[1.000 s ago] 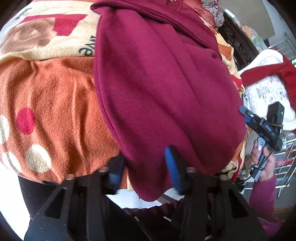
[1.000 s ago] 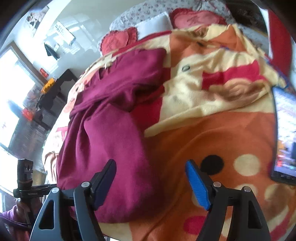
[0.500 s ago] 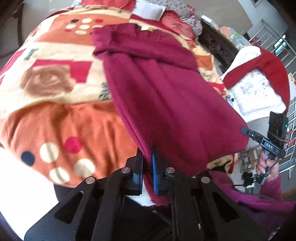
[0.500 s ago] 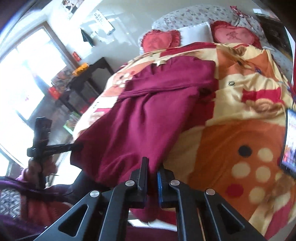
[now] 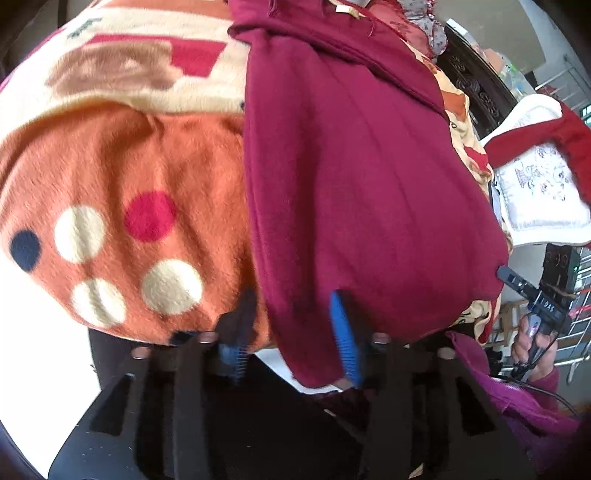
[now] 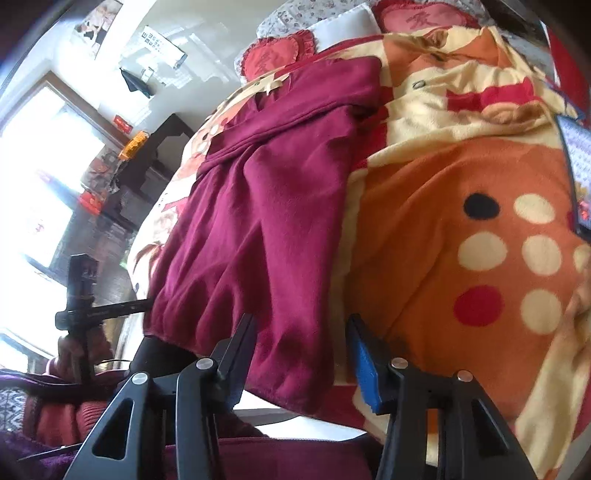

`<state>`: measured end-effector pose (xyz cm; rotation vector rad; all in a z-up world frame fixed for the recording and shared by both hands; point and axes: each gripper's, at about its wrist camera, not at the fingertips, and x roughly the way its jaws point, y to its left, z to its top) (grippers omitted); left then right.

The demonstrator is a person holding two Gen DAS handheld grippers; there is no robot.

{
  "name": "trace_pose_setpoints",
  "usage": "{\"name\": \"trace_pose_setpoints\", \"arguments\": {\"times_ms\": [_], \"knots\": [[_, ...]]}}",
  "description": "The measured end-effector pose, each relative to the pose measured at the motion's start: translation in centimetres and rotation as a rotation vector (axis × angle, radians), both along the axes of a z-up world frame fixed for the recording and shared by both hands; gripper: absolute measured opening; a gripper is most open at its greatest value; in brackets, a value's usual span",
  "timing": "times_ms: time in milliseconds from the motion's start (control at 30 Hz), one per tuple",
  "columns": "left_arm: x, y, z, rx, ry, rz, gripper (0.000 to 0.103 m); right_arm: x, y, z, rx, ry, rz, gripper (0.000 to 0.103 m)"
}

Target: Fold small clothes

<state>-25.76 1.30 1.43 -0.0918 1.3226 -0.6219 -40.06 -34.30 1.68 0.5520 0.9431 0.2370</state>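
Patterned orange blanket (image 6: 461, 177), maroon garment (image 6: 258, 221) flat, hem overhanging, left tool (image 5: 291, 332) and right tool (image 6: 301, 354) opening astride it

Both grippers: black frames, silver screws, blue ribbed pads (image 6: 364, 373). Magenta sleeve (image 5: 517, 398) by right gripper, thin black cable trailing.

Left wrist view: close, angled steeply down past its own fingers (image 5: 345, 332) onto the near edge of the bed. Right wrist view: same edge, shallower tilt, reaching to the pillows (image 6: 421, 18). Shared: maroon garment (image 5: 362, 177) (image 6: 266, 221) on spotted blanket (image 5: 122, 177) (image 6: 480, 184); each shows the other handheld gripper.
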Motion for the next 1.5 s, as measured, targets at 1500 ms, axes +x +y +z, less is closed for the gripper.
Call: {"name": "trace_pose_setpoints", "arguments": {"times_ms": [1500], "knots": [[31.7, -7.4, 7.2, -0.133, -0.240, 0.188, 0.015, 32.5, -9.5, 6.1, 0.015, -0.112, -0.201, 0.015]]}}
